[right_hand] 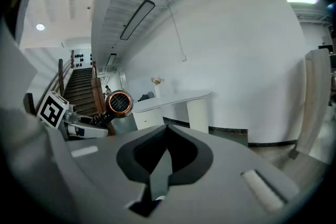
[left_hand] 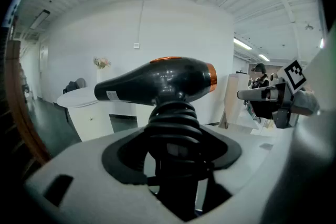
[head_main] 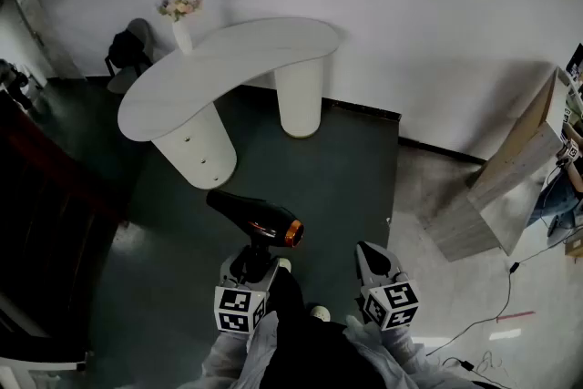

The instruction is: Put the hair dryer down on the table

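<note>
1. The head view is showing the layout: the left gripper (head_main: 248,267) is clamping the dryer (head_main: 257,220) by its handle, up in the air over the dark floor (head_main: 346,178) and well apart from the table (head_main: 228,68). So the dryer isn't lying on the table.
2. The left gripper view is giving the close look the head view can't. The ribbed black handle is sitting between the jaws, with the barrel running sideways above them and its orange ring on the right.
3. The right gripper view is looking straight into the dryer's round orange-rimmed grille, which neither other view is showing. It's also catching a staircase (right_hand: 79,89) behind it.
4. The right gripper (head_main: 372,261) is sitting closed with nothing in it, jaws together.
5. Counting up: one dryer, two grippers, one table, and one vase (head_main: 182,32) of flowers standing on the table's far end.
</note>
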A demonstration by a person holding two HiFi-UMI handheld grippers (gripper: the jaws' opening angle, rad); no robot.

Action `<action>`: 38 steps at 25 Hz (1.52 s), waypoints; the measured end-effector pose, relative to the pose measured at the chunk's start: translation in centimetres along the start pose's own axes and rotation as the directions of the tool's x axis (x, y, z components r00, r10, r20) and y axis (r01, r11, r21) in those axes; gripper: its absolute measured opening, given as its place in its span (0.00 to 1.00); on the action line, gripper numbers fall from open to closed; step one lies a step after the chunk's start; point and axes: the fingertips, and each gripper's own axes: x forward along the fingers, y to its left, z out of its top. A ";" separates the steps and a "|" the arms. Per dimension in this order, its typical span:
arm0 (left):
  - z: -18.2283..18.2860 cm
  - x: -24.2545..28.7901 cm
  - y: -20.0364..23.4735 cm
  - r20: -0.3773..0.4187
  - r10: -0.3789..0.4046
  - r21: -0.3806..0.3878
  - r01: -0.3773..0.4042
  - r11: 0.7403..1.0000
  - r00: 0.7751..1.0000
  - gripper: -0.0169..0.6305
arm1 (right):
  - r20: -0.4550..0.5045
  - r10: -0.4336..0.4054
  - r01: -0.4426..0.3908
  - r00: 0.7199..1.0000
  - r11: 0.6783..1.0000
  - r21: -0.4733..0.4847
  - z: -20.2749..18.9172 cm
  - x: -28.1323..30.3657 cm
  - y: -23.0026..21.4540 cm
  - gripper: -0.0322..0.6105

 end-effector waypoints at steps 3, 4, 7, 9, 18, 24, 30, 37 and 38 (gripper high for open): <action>-0.1 -0.9 -1.2 0.020 -0.003 -0.018 0.003 1.000 1.000 0.48 | 0.012 0.001 -0.001 1.000 1.000 0.001 0.0 -1.2 -0.1 0.06; -0.1 -1.1 -1.5 0.024 -0.005 -0.017 0.006 1.000 1.000 0.48 | 0.017 -0.003 0.003 1.000 1.000 0.007 -0.1 -1.6 -0.2 0.06; -0.1 -1.3 -2.1 0.023 -0.010 -0.002 0.010 1.000 1.000 0.48 | 0.036 -0.023 0.022 0.999 0.999 0.035 -0.2 -2.0 -0.7 0.06; 0.1 -1.0 -1.9 0.020 -0.008 0.004 0.008 1.000 1.000 0.48 | 0.043 -0.046 0.044 0.998 0.998 0.051 -0.1 -1.7 -1.2 0.06; 2.6 4.3 1.0 0.018 -0.021 0.005 0.021 1.000 1.000 0.48 | 0.028 -0.060 0.058 0.998 0.997 0.053 1.6 3.6 -3.5 0.06; 8.2 11.2 5.4 0.028 -0.050 0.024 0.050 0.998 0.998 0.48 | 0.045 -0.090 0.087 0.995 0.995 0.049 6.3 11.0 -6.5 0.06; 14.3 18.0 11.1 0.031 -0.082 0.076 0.080 0.994 0.996 0.48 | 0.077 -0.115 0.112 0.990 0.993 0.048 11.3 19.3 -8.5 0.06; 18.2 23.9 16.7 0.036 -0.121 0.101 0.116 0.988 0.992 0.48 | 0.086 -0.134 0.129 0.987 0.990 0.063 13.9 27.5 -9.0 0.06; 18.3 24.3 17.2 0.033 -0.125 0.102 0.121 0.987 0.992 0.48 | 0.082 -0.130 0.125 0.988 0.990 0.065 14.0 28.2 -8.9 0.06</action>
